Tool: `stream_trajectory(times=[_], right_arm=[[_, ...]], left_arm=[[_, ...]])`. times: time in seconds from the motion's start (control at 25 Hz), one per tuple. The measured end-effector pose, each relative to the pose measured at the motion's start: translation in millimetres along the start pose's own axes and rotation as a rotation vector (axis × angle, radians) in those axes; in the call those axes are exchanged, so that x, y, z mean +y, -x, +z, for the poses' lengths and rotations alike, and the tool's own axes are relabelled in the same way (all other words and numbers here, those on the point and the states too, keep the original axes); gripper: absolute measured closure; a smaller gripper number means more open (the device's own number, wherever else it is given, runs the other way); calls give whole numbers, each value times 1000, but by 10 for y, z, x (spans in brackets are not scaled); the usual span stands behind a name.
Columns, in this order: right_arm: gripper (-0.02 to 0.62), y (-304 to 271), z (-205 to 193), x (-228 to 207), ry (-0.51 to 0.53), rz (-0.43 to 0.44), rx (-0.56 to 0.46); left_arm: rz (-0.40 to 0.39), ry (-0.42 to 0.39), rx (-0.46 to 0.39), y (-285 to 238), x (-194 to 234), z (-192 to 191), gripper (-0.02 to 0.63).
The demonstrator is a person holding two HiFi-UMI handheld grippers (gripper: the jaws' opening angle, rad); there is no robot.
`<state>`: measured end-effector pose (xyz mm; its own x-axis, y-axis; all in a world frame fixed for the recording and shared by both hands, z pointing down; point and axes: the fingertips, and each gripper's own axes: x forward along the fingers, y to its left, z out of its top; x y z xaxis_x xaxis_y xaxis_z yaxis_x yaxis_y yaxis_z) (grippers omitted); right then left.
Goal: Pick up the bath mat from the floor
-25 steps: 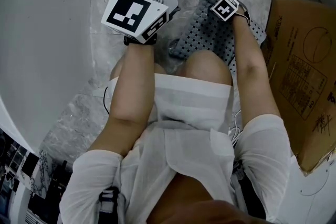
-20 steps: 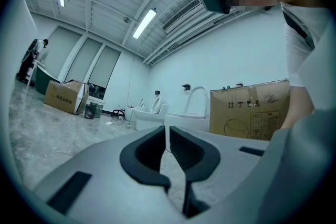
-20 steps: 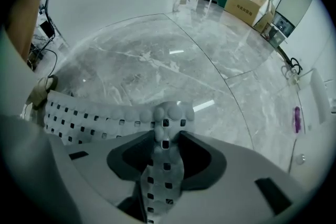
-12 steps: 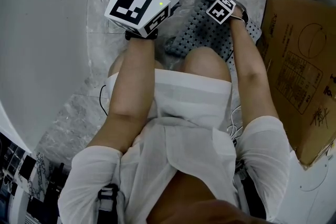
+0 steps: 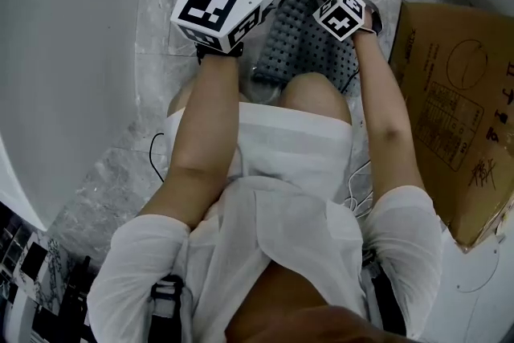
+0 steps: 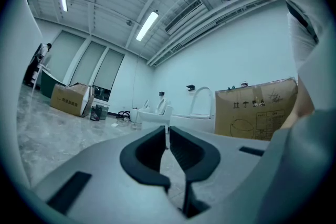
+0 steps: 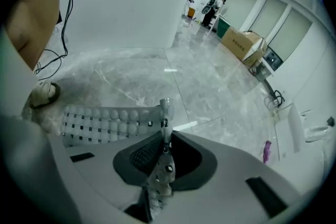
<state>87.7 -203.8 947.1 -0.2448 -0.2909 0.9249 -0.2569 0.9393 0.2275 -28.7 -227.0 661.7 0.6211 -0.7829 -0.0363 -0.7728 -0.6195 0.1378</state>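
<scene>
Your right gripper (image 7: 164,139) has the bath mat (image 7: 105,122) by its edge. The jaws are closing, and a fold of the knobbly, perforated sheet stands upright between the pads, pressed from both sides. In that gripper's view the rest of the mat trails away to the left, lying on the grey marbled floor (image 5: 157,28). From your head camera the mat sits just beyond your knees, between the two grippers, with the cardboard box (image 5: 458,92) near it on the right. Your left gripper (image 6: 168,131) is at the mat's left side, pointing toward the far side of the scene — its jaws are drawn together with only a sliver of gap and nothing between them.
</scene>
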Motion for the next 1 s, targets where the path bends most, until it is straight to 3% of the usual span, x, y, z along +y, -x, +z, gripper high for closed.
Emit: stream_trajectory(times=[0.32,0.52,0.76,0.88,1.0], right_arm=[[529,743,825,-511,26,-219,-215],[529,1055,1211,-686,26,-302,-330],[531,1413,1634,-716,-7,-299,-416],[532,1831,1835,-670,-57,-258,-460],[532,2340,2038,-644,-116,-218,-500]], left_arm=[[73,4,-4,108,231,22,574],[106,-24,4,97,254,29,574],[176,71,-58,298,305,286,574],[275,72,-11,602,334,488,574],[371,80,34,892,392,931,574]])
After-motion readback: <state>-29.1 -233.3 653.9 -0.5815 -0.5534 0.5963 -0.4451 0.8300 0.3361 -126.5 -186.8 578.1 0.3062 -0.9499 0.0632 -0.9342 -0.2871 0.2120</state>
